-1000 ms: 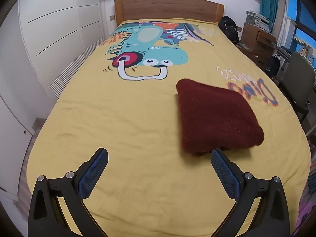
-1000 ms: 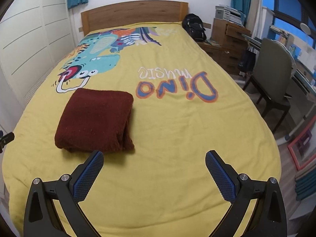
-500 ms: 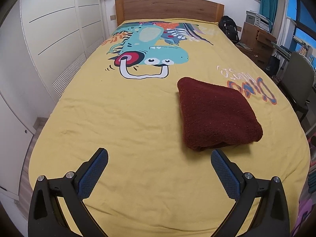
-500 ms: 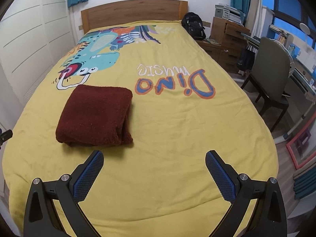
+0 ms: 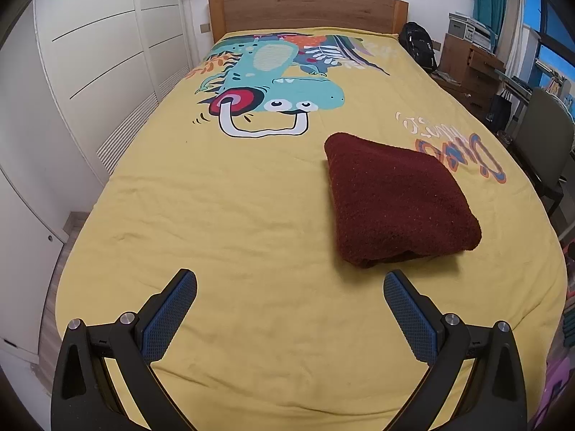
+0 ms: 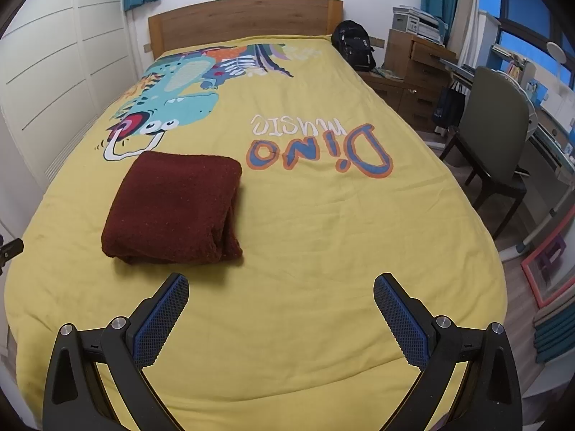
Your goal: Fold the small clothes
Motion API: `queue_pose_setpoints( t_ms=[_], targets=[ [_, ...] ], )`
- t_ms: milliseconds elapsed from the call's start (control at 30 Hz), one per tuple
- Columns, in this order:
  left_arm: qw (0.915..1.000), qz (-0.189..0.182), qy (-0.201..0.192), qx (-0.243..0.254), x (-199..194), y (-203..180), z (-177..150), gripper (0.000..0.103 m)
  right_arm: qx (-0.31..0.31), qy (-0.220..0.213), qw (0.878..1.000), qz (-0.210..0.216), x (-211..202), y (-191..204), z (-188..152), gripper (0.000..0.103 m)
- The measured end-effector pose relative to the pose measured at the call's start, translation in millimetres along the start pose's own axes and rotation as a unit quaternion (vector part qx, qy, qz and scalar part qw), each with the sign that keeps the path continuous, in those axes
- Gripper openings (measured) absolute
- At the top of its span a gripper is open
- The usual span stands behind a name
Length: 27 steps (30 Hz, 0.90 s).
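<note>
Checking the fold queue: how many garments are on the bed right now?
1. A folded dark red fleece garment lies on the yellow dinosaur bedspread, between the dinosaur print and the lettering. Both views show no other; the bed's near edge is hidden.

Folded maroon garment (image 5: pixel 399 201) on yellow bedspread (image 5: pixel 222 215); left gripper (image 5: pixel 290 283) jaws spread, empty

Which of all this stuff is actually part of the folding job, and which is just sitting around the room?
Part of the job:
- dark red folded garment, lying on the bed
- left gripper, jaws open, holding nothing
- right gripper, jaws open, holding nothing

Just lying about:
- yellow dinosaur bedspread
- black backpack
- wooden dresser
- grey chair
</note>
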State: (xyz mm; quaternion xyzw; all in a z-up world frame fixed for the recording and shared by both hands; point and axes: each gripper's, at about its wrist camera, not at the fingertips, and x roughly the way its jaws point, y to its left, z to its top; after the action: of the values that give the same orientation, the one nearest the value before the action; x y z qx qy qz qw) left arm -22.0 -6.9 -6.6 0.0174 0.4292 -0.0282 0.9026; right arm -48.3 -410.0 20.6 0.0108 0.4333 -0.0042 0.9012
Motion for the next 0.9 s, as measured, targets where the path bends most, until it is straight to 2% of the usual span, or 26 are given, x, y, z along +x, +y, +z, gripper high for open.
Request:
queue_pose_setpoints(
  t_ms=[900],
  targets=[
    [1.0,-0.002,0.004,0.001,2.2,3.5,-0.5,0.102,-0.017,0.005,1.0,0.003,1.7,6.2,2.9,0.103]
  ],
)
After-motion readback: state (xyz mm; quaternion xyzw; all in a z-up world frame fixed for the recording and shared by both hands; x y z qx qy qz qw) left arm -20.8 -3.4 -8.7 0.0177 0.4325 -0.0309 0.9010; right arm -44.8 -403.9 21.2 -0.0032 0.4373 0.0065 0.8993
